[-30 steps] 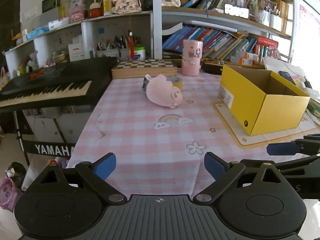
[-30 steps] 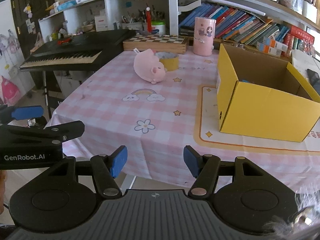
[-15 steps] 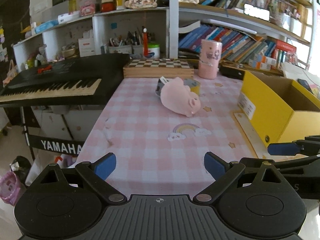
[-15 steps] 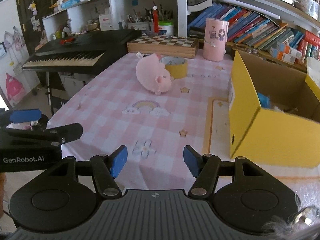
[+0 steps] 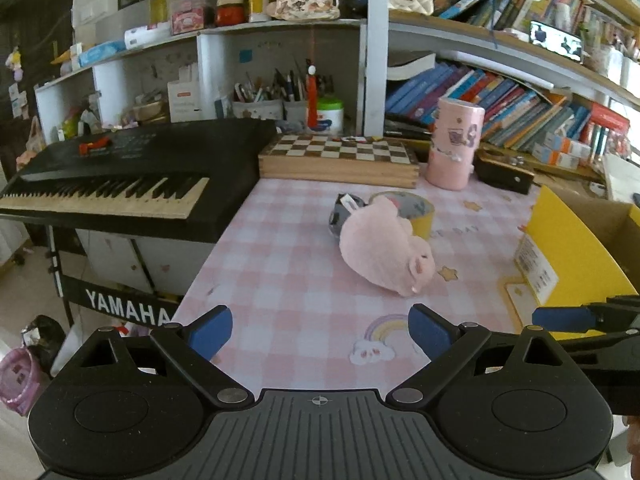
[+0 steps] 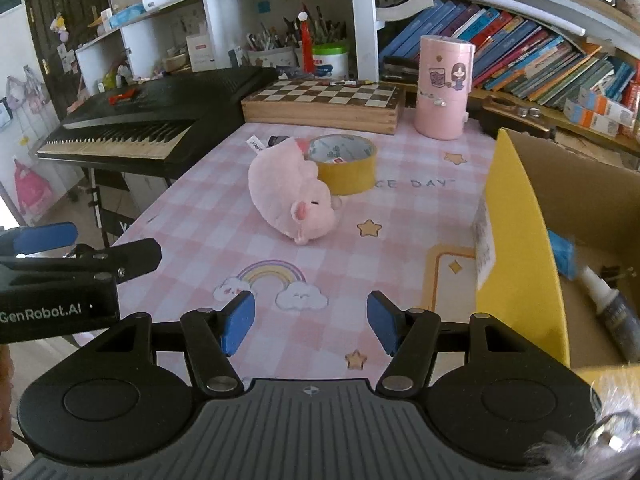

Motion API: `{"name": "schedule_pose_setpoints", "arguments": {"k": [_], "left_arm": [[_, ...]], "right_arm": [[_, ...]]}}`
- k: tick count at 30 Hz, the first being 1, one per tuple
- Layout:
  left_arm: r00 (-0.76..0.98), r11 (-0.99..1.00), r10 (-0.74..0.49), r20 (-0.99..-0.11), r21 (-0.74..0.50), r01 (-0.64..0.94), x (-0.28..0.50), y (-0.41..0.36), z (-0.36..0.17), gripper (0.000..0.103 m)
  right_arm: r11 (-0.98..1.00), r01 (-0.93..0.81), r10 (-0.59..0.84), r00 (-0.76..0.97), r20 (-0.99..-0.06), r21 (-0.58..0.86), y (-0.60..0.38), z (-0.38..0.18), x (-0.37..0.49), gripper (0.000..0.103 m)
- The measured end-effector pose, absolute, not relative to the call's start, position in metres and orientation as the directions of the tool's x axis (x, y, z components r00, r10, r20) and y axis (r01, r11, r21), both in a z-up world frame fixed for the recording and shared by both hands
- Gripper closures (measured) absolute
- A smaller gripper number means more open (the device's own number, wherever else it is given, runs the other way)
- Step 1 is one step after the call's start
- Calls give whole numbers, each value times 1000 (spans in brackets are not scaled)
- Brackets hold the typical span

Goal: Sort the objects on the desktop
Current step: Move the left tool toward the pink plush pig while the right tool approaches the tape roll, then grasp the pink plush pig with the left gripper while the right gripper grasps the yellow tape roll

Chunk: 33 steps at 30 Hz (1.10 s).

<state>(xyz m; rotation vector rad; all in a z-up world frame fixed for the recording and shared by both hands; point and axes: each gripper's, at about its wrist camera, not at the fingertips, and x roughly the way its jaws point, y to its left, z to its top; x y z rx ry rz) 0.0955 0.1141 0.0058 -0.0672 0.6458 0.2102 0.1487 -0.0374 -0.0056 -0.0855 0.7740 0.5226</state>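
Note:
A pink plush pig (image 5: 386, 254) (image 6: 292, 196) lies on the pink checked tablecloth, against a yellow tape roll (image 5: 416, 210) (image 6: 344, 162). A small grey item (image 5: 344, 210) lies behind the pig. A yellow cardboard box (image 5: 576, 256) (image 6: 520, 248) stands at the right with a tube and a blue item (image 6: 560, 254) inside. My left gripper (image 5: 320, 330) is open and empty, over the table's near edge, short of the pig. My right gripper (image 6: 312, 320) is open and empty, near the rainbow print, left of the box.
A black keyboard (image 5: 120, 176) stands left of the table. A wooden chessboard box (image 5: 340, 156) and a pink cylinder (image 5: 454, 142) stand at the back edge. Shelves with books and pens rise behind. The other gripper shows at the edge of each view, right (image 5: 580, 316) and left (image 6: 60, 264).
Both grippers have moved forward toward the pig and tape, which now look nearer. The box has slid toward the right edge of both views. Both grippers stay open.

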Motion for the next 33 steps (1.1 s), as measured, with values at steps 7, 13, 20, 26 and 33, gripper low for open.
{"name": "schedule_pose_setpoints", "arguments": {"k": [7, 13, 20, 26, 33], "left_arm": [[761, 969, 185, -622, -12, -245, 121, 120, 2, 6], [751, 968, 187, -633, -11, -250, 145, 121, -2, 6], [752, 971, 92, -653, -110, -214, 181, 119, -12, 6], [746, 961, 16, -666, -197, -197, 219, 113, -31, 6], [708, 937, -22, -706, -263, -232, 259, 113, -52, 7]], "right_arm": [[871, -482, 410, 596, -690, 101, -30, -9, 180, 43], [890, -439, 396, 606, -690, 124, -33, -8, 214, 43], [920, -357, 368, 653, -662, 160, -35, 1, 258, 41], [927, -340, 358, 677, -643, 158, -39, 7, 285, 36], [920, -359, 370, 665, -649, 156, -34, 4, 303, 30]]}}
